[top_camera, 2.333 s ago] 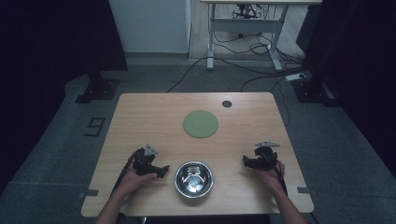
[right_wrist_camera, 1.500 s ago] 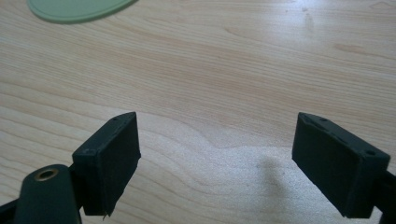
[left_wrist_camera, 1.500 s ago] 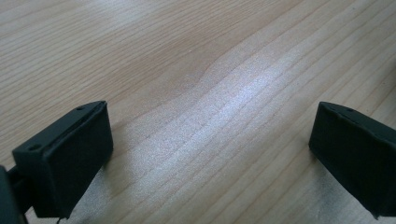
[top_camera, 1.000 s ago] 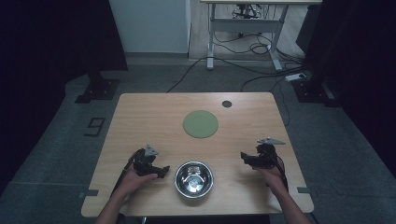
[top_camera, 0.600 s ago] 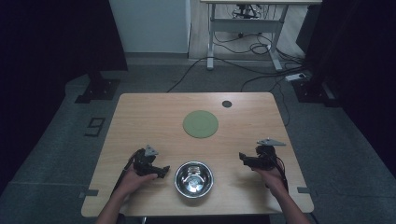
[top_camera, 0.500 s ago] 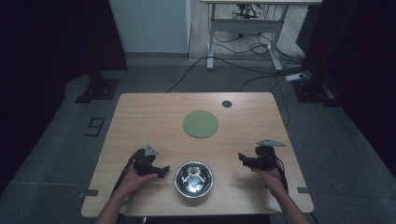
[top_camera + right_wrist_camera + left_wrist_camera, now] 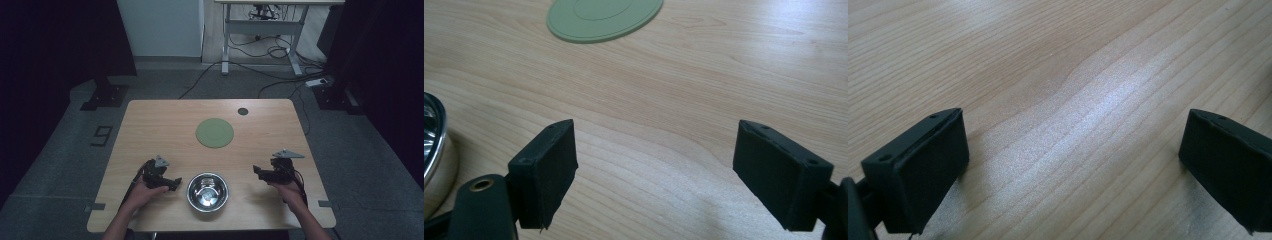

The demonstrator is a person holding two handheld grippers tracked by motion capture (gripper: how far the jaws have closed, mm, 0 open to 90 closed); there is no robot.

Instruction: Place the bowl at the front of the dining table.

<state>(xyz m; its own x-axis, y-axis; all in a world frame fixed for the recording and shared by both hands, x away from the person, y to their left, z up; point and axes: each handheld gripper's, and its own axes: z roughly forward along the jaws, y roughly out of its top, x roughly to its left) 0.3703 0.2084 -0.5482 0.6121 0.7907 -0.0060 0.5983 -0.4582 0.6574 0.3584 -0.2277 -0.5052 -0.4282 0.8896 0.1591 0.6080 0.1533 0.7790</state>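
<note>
A shiny steel bowl point(image 7: 207, 192) sits near the table's front edge, between my two hands. Its rim point(image 7: 433, 140) shows at the left of the right gripper view. A flat green round mat point(image 7: 214, 132) lies at the table's middle, and the same mat point(image 7: 604, 17) is ahead of the right gripper. My left gripper point(image 7: 171, 182) rests left of the bowl, open, with bare wood between its jaws point(image 7: 1073, 165). My right gripper point(image 7: 258, 171) is held right of the bowl, open and holding nothing point(image 7: 656, 170).
The wooden table point(image 7: 150, 125) has a small dark round hole point(image 7: 242, 111) at its back right. Beyond it are a grey carpet floor, cables and a desk frame point(image 7: 260, 35). Dark curtains stand at both sides.
My right gripper has shifted slightly left toward the bowl. The left gripper and the bowl have stayed where they were.
</note>
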